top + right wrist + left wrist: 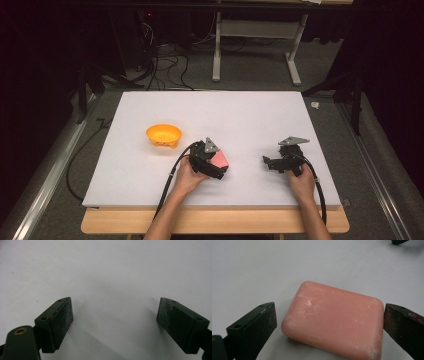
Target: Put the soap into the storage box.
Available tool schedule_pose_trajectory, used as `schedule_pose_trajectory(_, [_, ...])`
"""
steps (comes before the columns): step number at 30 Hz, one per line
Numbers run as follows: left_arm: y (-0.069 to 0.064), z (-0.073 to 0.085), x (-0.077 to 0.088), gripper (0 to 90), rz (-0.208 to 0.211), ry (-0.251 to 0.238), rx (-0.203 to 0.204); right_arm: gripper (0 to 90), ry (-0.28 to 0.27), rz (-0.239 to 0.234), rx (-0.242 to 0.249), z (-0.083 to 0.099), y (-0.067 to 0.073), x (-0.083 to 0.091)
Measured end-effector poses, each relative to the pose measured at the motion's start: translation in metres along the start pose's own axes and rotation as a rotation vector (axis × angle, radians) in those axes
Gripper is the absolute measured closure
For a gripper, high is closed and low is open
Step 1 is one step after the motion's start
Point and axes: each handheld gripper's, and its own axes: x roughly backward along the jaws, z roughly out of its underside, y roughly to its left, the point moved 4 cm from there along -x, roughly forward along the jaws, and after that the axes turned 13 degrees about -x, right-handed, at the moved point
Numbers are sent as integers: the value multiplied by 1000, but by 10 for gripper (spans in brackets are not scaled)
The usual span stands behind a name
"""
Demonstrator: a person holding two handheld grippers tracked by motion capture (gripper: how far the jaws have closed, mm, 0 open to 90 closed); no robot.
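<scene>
One pink soap bar (333, 322) lies flat on the white board (250, 115), between the spread jaws of the left gripper (214, 162). The jaw on one side stands clear of the bar; the other sits right at its edge, and I cannot tell whether it touches. The right gripper (272, 163) rests well off to the side, its jaws wide apart with bare board between them. One orange bowl (163, 135) sits beyond the left gripper, apart from it.
</scene>
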Motion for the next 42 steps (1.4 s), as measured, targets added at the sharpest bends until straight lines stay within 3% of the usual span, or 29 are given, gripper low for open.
schedule_pose_trajectory(7, [-1,1,-5,37,-6,18,-2,143,0,1,0,0,0,0])
schedule_pose_trajectory(15, [-4,0,-5,130,-14,17,-19,143,0,1,0,0,0,0])
schedule_pose_trajectory(28, [-5,0,-4,137,-23,31,-10,142,0,1,0,0,0,0])
schedule_pose_trajectory(42, [-8,-4,2,139,-24,25,-29,143,0,1,0,0,0,0])
